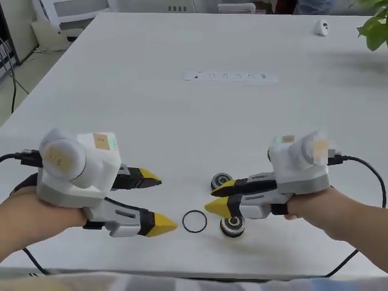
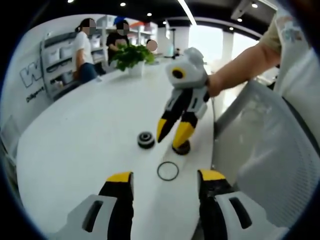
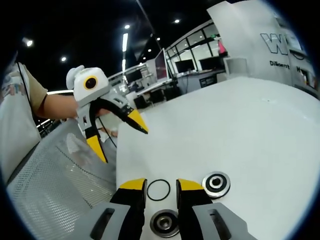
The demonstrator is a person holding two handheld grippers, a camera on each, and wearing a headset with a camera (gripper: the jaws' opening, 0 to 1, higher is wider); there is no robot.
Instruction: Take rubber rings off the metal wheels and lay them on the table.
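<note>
Rubber ring [image 1: 194, 221] lies flat on the table [image 1: 182, 121], between the wide-open left gripper [image 1: 162, 201] and the right gripper [image 1: 217, 199], whose jaws are slightly parted above the near wheel [image 1: 232, 227], grasping nothing.

White desk [image 1: 151, 109], wide, before me. Near my edge: black ring [image 1: 194, 221] lying flat, loose. Just right of it: wheel [image 1: 232, 228], apart from ring. Second wheel [image 1: 221, 180] bit farther out, apart from both. Mid-desk: white power strip [image 1: 230, 76]. Far right: small white gadget [image 1: 321, 27]. Potted plant [image 2: 131, 57] at far end.
</note>
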